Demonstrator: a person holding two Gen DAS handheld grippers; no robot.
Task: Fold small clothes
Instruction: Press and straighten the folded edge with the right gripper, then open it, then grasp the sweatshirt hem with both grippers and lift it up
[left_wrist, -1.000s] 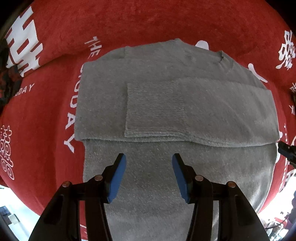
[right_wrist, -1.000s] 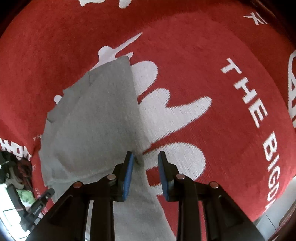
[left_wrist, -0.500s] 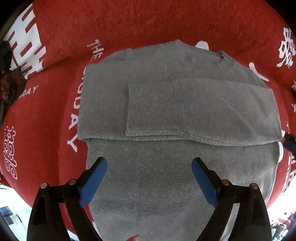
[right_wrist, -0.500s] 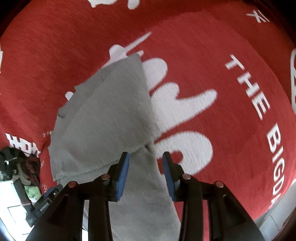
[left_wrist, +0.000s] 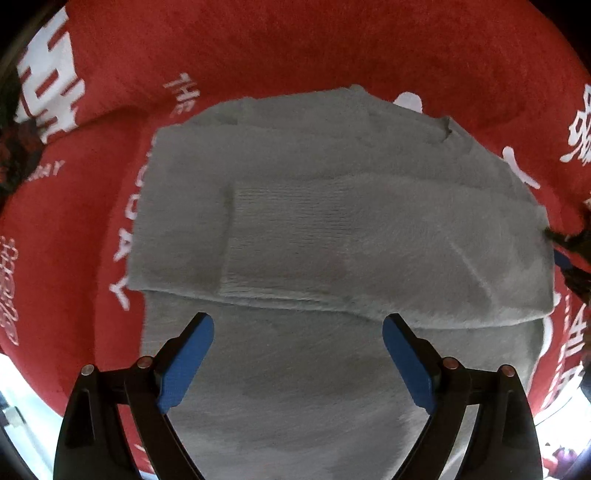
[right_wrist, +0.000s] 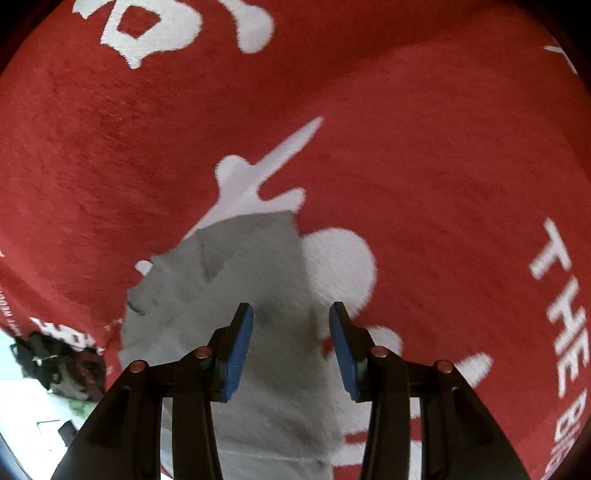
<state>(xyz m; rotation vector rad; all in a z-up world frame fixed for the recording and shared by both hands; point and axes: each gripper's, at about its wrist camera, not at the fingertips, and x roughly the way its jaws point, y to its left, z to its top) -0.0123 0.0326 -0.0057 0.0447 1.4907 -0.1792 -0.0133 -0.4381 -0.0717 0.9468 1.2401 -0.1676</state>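
A small grey knit sweater (left_wrist: 332, 229) lies flat on a red cloth, with one sleeve folded across its chest, cuff to the left. My left gripper (left_wrist: 297, 328) is wide open and empty, hovering over the sweater's lower body just below the folded sleeve's edge. In the right wrist view the sweater (right_wrist: 236, 295) shows from its side. My right gripper (right_wrist: 291, 314) is open and empty above the sweater's right edge. Its other fingers show at the right border of the left wrist view (left_wrist: 565, 258).
The red cloth (left_wrist: 295, 48) with white lettering covers the whole surface and also shows in the right wrist view (right_wrist: 424, 166). A dark bundle of things (right_wrist: 55, 362) lies beyond the cloth's left edge, by a bright floor area.
My left gripper has opened wide and stays over the sweater's lower body. My right gripper has opened wider and moved further over the sweater's right edge.
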